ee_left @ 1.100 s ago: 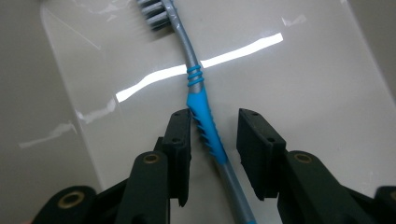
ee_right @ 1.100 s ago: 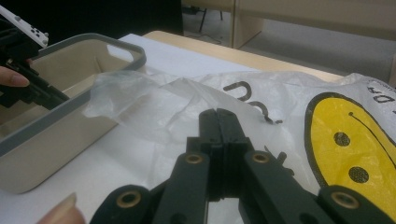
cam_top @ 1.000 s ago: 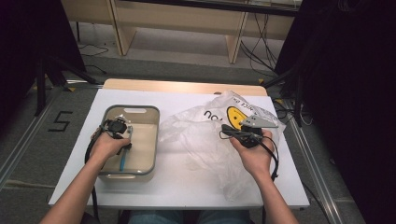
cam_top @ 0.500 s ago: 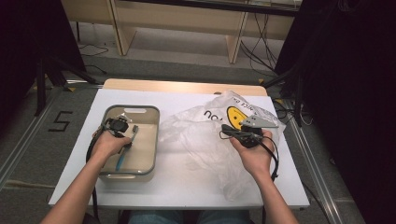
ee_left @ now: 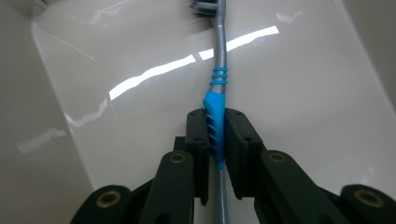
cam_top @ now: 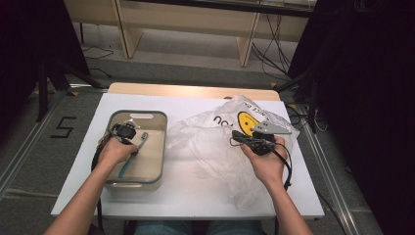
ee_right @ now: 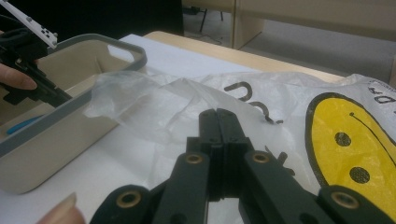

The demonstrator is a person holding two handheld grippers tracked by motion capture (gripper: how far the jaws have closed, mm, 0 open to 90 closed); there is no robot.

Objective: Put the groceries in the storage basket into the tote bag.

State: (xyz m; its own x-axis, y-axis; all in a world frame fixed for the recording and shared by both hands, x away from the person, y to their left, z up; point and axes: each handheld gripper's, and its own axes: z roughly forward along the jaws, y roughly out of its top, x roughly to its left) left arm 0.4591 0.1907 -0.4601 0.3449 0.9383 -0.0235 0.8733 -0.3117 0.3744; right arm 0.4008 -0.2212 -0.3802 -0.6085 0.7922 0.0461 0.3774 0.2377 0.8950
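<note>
The left tool is seen inside the beige tub, which stands at the 9 o'clock side of the white counter. Its jaws have just been closing, and in the left gripper view they are now pressed on the blue grip section of the toothbrush. A second earlier the jaws stood wider about the same handle. The toothbrush lies on the tub floor, with its bristle head toward 12 o'clock in the left gripper view and its handle running back between the pads. The hand has not been displaced; only the jaw gap has narrowed.

It is judged that the grasp has now been made and that the lift out of the tub has not yet begun, since the handle is still seen resting on the floor of the tub.

At the 3 o'clock side, the right tool is held fully closed on nothing, just above the crumpled plastic bag with the yellow smiley face. The bag is judged to be the probable destination.
</note>
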